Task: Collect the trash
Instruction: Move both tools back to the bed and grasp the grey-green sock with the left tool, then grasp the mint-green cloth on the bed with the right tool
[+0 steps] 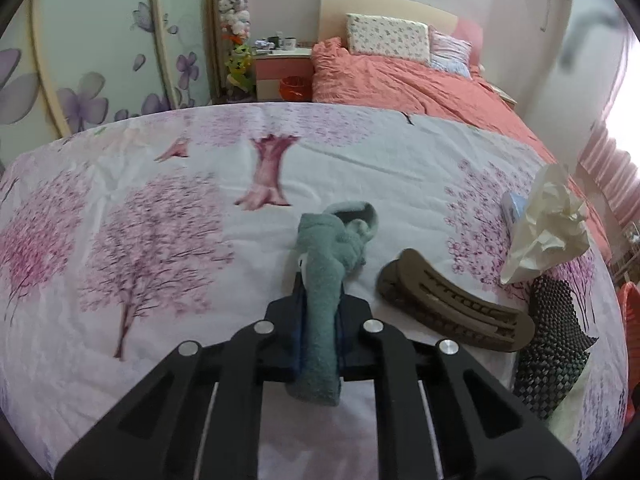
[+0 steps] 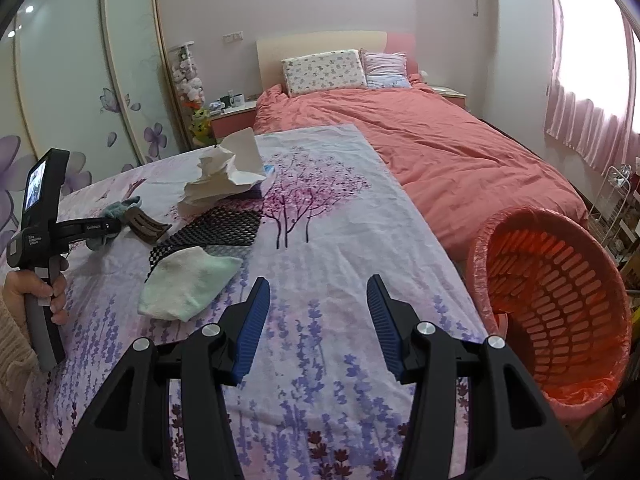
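My left gripper (image 1: 320, 300) is shut on a teal fuzzy sock (image 1: 332, 256) that lies on the floral sheet; the sock also shows in the right wrist view (image 2: 120, 208). A brown hair claw (image 1: 452, 304) lies just right of it. Crumpled white tissue paper (image 1: 548, 224) stands at the right, over a black mesh mat (image 1: 556, 344). In the right wrist view, my right gripper (image 2: 318, 312) is open and empty above the sheet, with the tissue paper (image 2: 228, 176), mesh mat (image 2: 216, 228) and a pale green cloth (image 2: 188, 284) to its left. An orange trash basket (image 2: 556, 304) sits at the right.
The floral sheet (image 2: 340, 240) covers a table in front of a bed with a coral duvet (image 2: 440, 140). A wardrobe with flower doors (image 1: 100, 60) stands at the left, a nightstand (image 1: 280, 68) at the back.
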Demonstrator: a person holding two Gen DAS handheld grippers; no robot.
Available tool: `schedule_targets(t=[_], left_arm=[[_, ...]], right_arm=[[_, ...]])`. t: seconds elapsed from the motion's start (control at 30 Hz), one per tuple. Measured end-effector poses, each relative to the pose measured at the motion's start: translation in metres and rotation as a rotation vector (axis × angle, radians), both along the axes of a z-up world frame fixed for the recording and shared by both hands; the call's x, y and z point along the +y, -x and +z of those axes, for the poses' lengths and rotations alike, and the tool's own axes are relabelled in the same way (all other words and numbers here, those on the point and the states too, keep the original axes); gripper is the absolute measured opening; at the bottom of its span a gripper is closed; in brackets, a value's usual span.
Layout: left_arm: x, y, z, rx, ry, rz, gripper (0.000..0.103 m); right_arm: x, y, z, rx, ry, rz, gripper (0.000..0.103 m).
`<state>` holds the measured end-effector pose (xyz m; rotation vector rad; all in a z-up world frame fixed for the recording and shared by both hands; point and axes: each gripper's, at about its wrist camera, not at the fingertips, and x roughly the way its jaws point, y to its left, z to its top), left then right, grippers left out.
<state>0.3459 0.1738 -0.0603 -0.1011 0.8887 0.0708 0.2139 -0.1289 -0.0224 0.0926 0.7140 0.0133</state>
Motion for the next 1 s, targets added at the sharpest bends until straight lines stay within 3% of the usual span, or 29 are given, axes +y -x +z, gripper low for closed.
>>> schedule_targets(t=[0.33,0.57,0.73,1.0], left_arm=[[0.041,0.046,-0.002,0.010,-0.025,0.063,0.014],[0.032,0.044,-0.003,0.027,-0.098,0.057,0.016],[0.034,0.044,-0.003,0.023,-0.062,0.061,0.018],[0.036,0.044,-0.003,0.026,-0.073,0.064,0.018]], right_arm=[[0.030,-0.012,-0.007,0.034,-0.067,0.066,0.051],[0.061,-0.024,-0.013,0.063,-0.090,0.118,0.051],[0.073,-0.032,-0.020,0.090,-0.110,0.120,0.051],[0.080,-0.041,-0.035,0.148,-0.148,0.085,0.052]])
